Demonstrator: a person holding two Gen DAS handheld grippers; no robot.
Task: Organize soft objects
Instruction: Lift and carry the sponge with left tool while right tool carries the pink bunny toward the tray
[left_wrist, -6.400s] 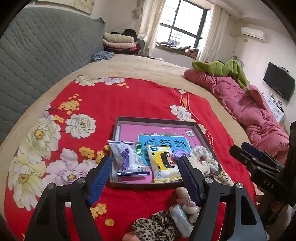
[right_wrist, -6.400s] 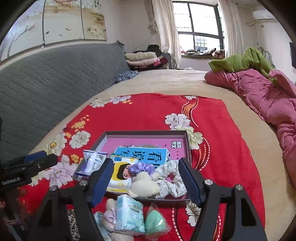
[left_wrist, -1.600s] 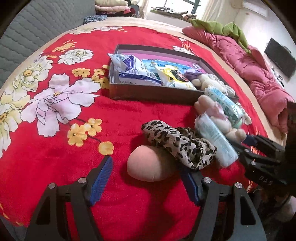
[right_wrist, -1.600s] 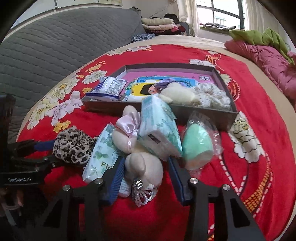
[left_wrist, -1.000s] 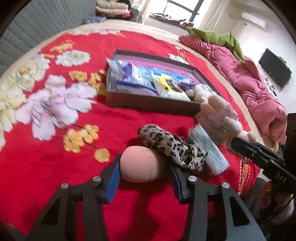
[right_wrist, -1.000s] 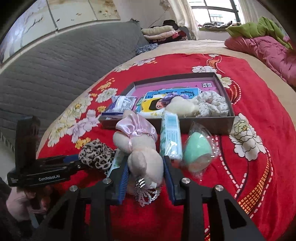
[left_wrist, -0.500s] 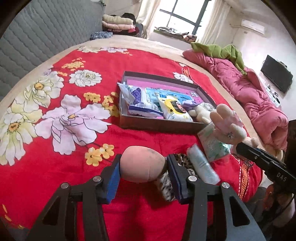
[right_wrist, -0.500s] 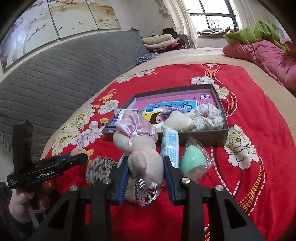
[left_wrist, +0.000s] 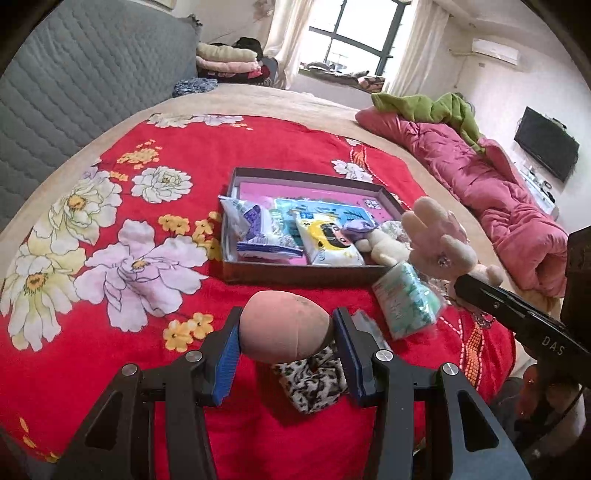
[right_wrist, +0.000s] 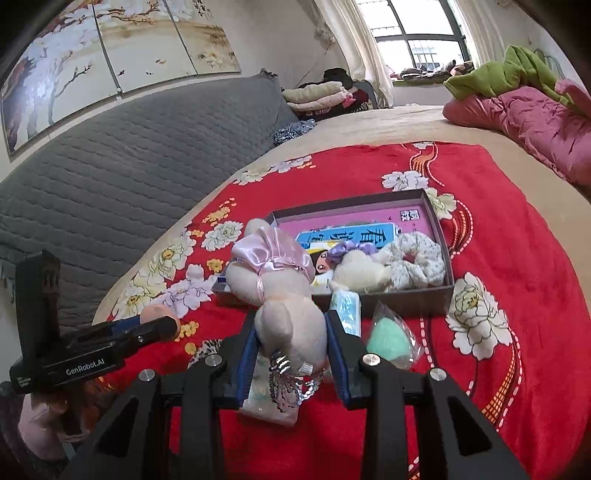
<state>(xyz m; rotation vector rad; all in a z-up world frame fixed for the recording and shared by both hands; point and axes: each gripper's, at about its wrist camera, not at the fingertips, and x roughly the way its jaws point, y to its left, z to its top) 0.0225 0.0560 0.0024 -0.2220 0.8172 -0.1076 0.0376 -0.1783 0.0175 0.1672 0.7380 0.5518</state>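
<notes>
Getting soft daylight from the blown-out window (left_wrist: 349, 50) behind; showing faint shadows, sharp centres, heavy fisheye bending and black vignetting at the corners.

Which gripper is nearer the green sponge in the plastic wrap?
Right. The right gripper hovers just beside the green sponge; the left gripper is across the pile.

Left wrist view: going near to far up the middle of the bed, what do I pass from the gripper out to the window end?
Left gripper shut on the peach sponge → dark tray → wrapped packets in it → pink book lining the tray → bare red floral blanket → beige bedspread → folded clothes.
</notes>
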